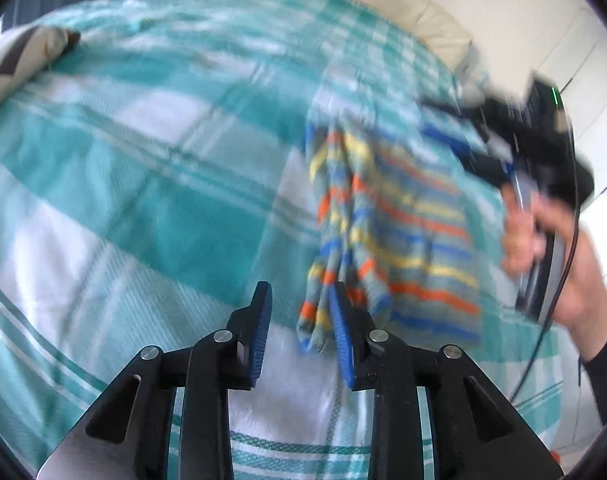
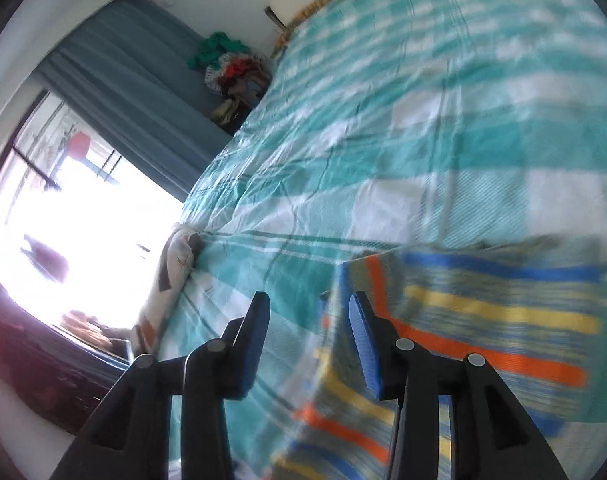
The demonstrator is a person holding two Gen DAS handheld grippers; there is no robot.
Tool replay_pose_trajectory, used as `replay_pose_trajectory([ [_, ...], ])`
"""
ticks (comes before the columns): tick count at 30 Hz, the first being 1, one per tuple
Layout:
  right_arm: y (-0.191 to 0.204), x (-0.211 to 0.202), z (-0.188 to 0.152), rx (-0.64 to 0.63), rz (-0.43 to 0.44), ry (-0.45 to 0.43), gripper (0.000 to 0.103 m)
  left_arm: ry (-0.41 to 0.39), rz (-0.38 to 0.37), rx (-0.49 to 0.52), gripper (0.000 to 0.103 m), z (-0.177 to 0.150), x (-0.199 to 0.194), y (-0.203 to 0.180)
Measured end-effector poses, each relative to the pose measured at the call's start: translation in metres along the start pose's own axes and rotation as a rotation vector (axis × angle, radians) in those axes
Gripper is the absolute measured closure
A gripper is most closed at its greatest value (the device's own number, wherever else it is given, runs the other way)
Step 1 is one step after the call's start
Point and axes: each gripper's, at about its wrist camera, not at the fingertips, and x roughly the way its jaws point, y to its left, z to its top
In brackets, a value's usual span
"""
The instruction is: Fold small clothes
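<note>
- The striped garment [image 1: 395,236] lies on the teal checked bedspread [image 1: 143,168], right of centre in the left wrist view; its left side is bunched into narrow folds and its right side looks flatter.
- The left gripper [image 1: 301,312] hangs just over the garment's near left edge, fingers spread wide and gripping nothing.
- The right gripper [image 2: 309,320], fingers also wide and empty, sits over the garment's far corner [image 2: 355,264].
- Both views are blurred, so whether anything touches is unclear.
- Done well, I judge each gripper should pinch one layer at a corner, then pull the bunched side flat before folding.
- A pillow [image 1: 27,52] lies far left, well apart.
</note>
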Motion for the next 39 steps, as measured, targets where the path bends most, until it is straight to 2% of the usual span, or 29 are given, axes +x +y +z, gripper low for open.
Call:
replay_pose_trajectory([
  [3,-0.005,-0.045,-0.015,-0.123,-0.152,-0.030,0.060,-0.039,-0.064,0.084,0.075,0.015,-0.006,-0.020],
  [4,-0.009,-0.064,-0.026,-0.180,-0.226,-0.029,0.060,-0.044,-0.083,0.126,0.077,0.019,-0.004,-0.031],
  [6,-0.014,-0.084,-0.044,-0.230,-0.274,-0.010,0.066,-0.039,-0.113,0.223,0.090,0.020,0.003,-0.055],
  [7,-0.013,-0.095,-0.059,-0.262,-0.276,0.005,0.069,-0.026,-0.122,0.263,0.093,0.020,0.010,-0.064],
  [8,-0.009,-0.099,-0.069,-0.286,-0.269,0.017,0.070,0.001,-0.106,0.307,0.095,0.016,0.023,-0.072],
  [10,0.004,-0.097,-0.095,-0.339,-0.231,0.049,0.071,0.058,-0.053,0.329,0.099,0.013,0.046,-0.068],
  [12,0.011,-0.080,-0.119,-0.362,-0.195,0.100,0.072,0.129,0.053,0.333,0.102,0.004,0.067,-0.055],
  [13,0.009,-0.063,-0.137,-0.374,-0.208,0.150,0.072,0.150,0.079,0.329,0.103,0.001,0.072,-0.045],
  [15,-0.001,-0.035,-0.167,-0.402,-0.281,0.250,0.072,0.161,0.077,0.315,0.103,-0.001,0.066,-0.032],
  [17,0.003,-0.036,-0.178,-0.447,-0.305,0.203,0.072,0.154,0.103,0.342,0.102,0.002,0.051,-0.032],
  [20,0.006,-0.049,-0.167,-0.416,-0.273,0.193,0.072,0.122,0.071,0.321,0.099,0.018,0.035,-0.029],
  [22,0.007,-0.067,-0.145,-0.404,-0.274,0.121,0.072,0.082,0.028,0.313,0.092,0.037,0.032,-0.034],
  [25,-0.005,-0.075,-0.100,-0.375,-0.322,0.050,0.072,0.071,-0.033,0.344,0.091,0.064,0.051,-0.058],
  [27,-0.015,-0.069,-0.077,-0.353,-0.337,0.031,0.072,0.103,-0.060,0.387,0.091,0.071,0.077,-0.078],
  [29,-0.033,-0.049,-0.056,-0.301,-0.342,0.051,0.072,0.175,-0.025,0.407,0.089,0.071,0.113,-0.086],
  [30,-0.038,-0.041,-0.051,-0.283,-0.351,0.057,0.072,0.213,0.028,0.404,0.096,0.069,0.133,-0.083],
  [31,-0.049,-0.025,-0.047,-0.253,-0.364,0.082,0.072,0.228,0.062,0.389,0.098,0.068,0.144,-0.077],
  [32,-0.057,-0.014,-0.047,-0.232,-0.375,0.115,0.072,0.224,0.048,0.354,0.099,0.069,0.147,-0.070],
  [33,-0.065,-0.005,-0.047,-0.217,-0.390,0.144,0.072,0.224,0.027,0.319,0.099,0.072,0.144,-0.066],
  [35,-0.064,-0.004,-0.043,-0.233,-0.397,0.138,0.072,0.202,0.015,0.294,0.099,0.078,0.126,-0.065],
  [37,-0.050,-0.022,-0.040,-0.266,-0.410,0.093,0.072,0.135,-0.015,0.313,0.090,0.082,0.105,-0.068],
  [38,-0.043,-0.032,-0.041,-0.272,-0.412,0.064,0.072,0.114,-0.026,0.317,0.082,0.083,0.097,-0.068],
  [39,-0.037,-0.042,-0.043,-0.273,-0.398,0.042,0.072,0.105,-0.031,0.313,0.078,0.082,0.092,-0.066],
])
